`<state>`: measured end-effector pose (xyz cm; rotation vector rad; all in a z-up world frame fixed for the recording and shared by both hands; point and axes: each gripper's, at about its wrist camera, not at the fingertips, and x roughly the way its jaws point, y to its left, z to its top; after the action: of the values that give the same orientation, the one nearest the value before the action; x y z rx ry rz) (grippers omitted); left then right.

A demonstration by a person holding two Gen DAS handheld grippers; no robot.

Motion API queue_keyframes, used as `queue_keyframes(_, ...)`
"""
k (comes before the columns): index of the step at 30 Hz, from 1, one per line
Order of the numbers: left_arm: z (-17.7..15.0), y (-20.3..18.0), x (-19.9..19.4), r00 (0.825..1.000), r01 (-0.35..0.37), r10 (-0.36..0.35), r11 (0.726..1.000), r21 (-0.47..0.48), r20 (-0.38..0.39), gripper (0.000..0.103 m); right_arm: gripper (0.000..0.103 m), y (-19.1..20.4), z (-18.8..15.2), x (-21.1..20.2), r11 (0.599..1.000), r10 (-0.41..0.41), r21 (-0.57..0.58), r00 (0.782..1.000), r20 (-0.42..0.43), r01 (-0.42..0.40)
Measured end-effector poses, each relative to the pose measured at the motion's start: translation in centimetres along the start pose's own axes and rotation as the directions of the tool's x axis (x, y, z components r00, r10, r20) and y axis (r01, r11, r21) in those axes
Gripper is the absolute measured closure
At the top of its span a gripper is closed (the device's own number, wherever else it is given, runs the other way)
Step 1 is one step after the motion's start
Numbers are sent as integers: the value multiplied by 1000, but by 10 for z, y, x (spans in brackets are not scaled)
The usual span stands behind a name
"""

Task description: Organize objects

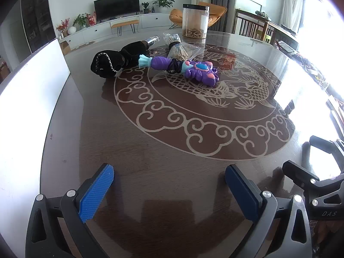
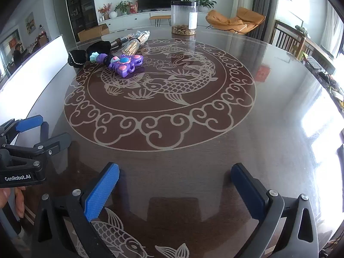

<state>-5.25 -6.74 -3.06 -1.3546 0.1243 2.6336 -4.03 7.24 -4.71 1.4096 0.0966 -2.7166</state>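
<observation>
A purple toy wand [image 1: 182, 68] [image 2: 120, 61] with a light-blue end lies on the dark round table [image 1: 172, 172] [image 2: 268, 150], far from both grippers. Left of it lies a black cloth item [image 1: 111, 62] [image 2: 86, 53], and behind it a clear bag of thin sticks [image 1: 178, 49] [image 2: 133, 45] and a shiny metal tube [image 1: 151, 39] [image 2: 120, 39]. My left gripper [image 1: 169, 178] hovers over bare tabletop near the front edge, open with nothing between its blue pads. My right gripper [image 2: 175, 179] stands open and empty too, just right of the left one [image 2: 32, 133].
A clear canister [image 1: 195, 21] [image 2: 183, 18] with dried bits at its bottom stands at the table's far side. A white board [image 1: 28, 99] [image 2: 36, 68] leans along the left edge. Chairs [image 1: 251, 25] and clutter line the right side.
</observation>
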Motion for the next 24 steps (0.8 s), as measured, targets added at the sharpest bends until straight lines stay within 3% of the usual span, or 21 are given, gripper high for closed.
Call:
queue_keyframes(16,-6,0,-4,1000,-13,13,1000,-5,1,0,0,3,0,-1,1000,17,-15,1000,-2,-17)
queue_keyframes(24,-16,10,-11,998,67,-67,993,99,-4,0,0,4,-3,-3,1000,18,-16,1000,0,-18)
